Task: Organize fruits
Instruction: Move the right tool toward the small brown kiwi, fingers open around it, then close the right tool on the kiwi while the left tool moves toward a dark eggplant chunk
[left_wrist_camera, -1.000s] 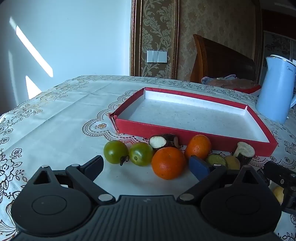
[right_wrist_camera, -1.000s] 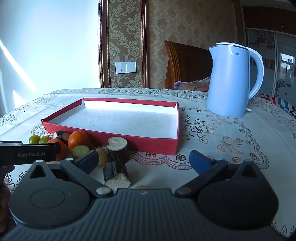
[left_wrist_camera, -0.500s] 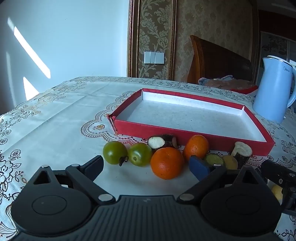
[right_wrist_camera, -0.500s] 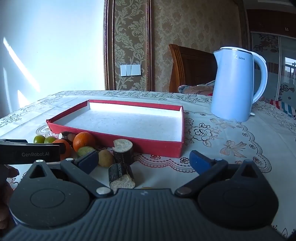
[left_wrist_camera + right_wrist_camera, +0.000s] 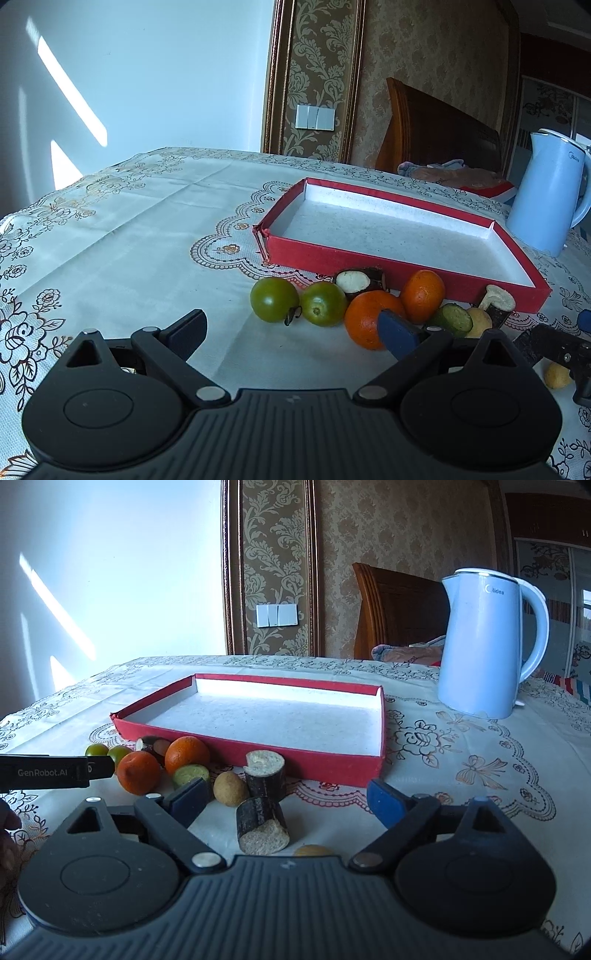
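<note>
A tabletop (image 5: 461, 771) under a pale embroidered cloth fills the scene, with damask wallpaper, a wooden chair back (image 5: 399, 609) and a wall switch panel (image 5: 277, 615) behind it. A shallow red tray (image 5: 317, 766) with a white floor lies near the middle, holding nothing. A light blue kettle (image 5: 484, 646) stands well apart from it on the right.

The fruits sit in a loose row on the cloth just in front of the tray's near wall. From the left wrist view, two green tomatoes (image 5: 275, 299) touch each other at the left end. Next come a near orange (image 5: 371, 323) and a far orange (image 5: 423, 295), with a dark cut piece (image 5: 360, 280) behind them against the tray. A green cut piece (image 5: 452, 319), a small yellow fruit (image 5: 480, 321) and an upright cane stub (image 5: 496, 302) follow to the right. In the right wrist view a second cane stub (image 5: 262, 825) lies tilted on the cloth nearer the camera, and another small yellow fruit (image 5: 314, 850) peeks out at the housing's edge.

The left claw (image 5: 291, 332) hovers low over the cloth with its jaws wide apart, its right fingertip (image 5: 397, 332) overlapping the near orange in view; whether it touches cannot be told. The right claw (image 5: 286, 799) is also spread wide, gripping nothing, with the tilted stub between its fingers.
</note>
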### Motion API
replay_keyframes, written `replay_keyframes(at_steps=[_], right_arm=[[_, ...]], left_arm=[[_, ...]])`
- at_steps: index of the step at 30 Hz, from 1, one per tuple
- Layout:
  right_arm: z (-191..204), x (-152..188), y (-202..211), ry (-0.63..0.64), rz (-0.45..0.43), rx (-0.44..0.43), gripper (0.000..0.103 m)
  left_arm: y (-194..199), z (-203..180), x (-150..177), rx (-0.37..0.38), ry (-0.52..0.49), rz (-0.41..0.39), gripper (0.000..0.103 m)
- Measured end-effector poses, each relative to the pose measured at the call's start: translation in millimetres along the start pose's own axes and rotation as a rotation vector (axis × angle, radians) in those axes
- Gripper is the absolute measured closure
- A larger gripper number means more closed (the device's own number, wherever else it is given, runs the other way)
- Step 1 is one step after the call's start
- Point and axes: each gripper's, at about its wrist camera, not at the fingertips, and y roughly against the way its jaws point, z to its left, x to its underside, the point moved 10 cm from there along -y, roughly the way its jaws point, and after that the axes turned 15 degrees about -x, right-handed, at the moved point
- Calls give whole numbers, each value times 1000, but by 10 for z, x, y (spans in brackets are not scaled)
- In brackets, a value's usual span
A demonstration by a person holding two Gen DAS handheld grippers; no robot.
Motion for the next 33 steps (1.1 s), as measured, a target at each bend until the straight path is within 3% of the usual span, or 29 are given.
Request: replay_keyframes(at_steps=[8,12,21,24,33], right_arm=[[25,42,-39,-6,36,-22,17],[40,65,-67,1,56,-40,27],[58,106,-156,-3,103,-71,36],[54,100,-156,3,97,-65,50],[-58,157,83,-39,71,-80,48]], left_arm=[[-8,18,0,-6,6,12,4],[-14,23,9,-3,8,19,4],[-56,41,25,5,17,42,4],[-61,33,33,2,12,45,4],[-76,17,32,10,5,46,4]])
